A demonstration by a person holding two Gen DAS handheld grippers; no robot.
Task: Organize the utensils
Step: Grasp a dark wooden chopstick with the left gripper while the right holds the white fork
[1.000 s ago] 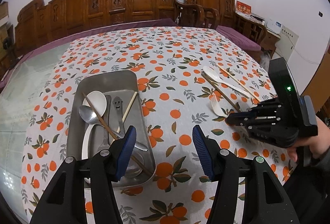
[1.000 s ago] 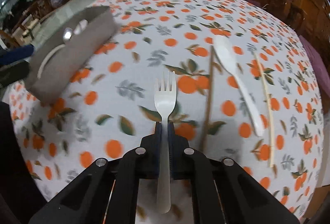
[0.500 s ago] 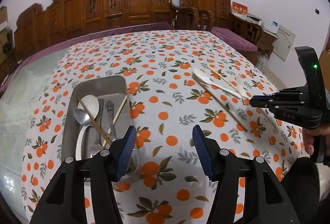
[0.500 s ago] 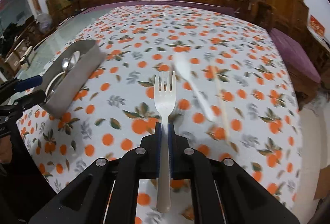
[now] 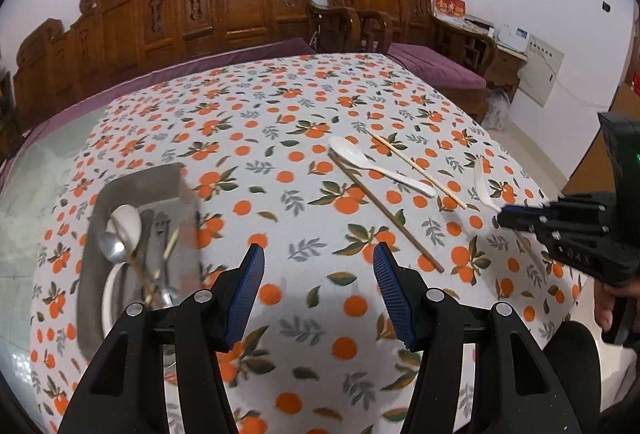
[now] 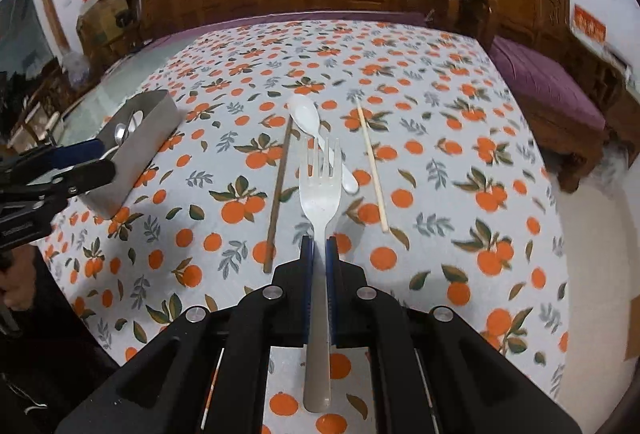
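Steel tray (image 5: 132, 186) at far left holds spoons and chopsticks. My left gripper (image 5: 318, 290) hangs empty, jaws apart, above the cloth. Dark chopstick (image 6: 280, 190), white spoon (image 6: 308, 118), pale chopstick (image 6: 372, 166) lie mid-table. My right gripper (image 6: 319, 246) clamps the white fork (image 6: 320, 194), lifted clear.

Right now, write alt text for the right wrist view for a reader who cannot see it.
The right gripper is shut on a white plastic fork, tines pointing away, above an orange-print tablecloth. Beyond it lie a white spoon between a dark chopstick and a pale chopstick. At left, the open left gripper is near a metal tray holding utensils.
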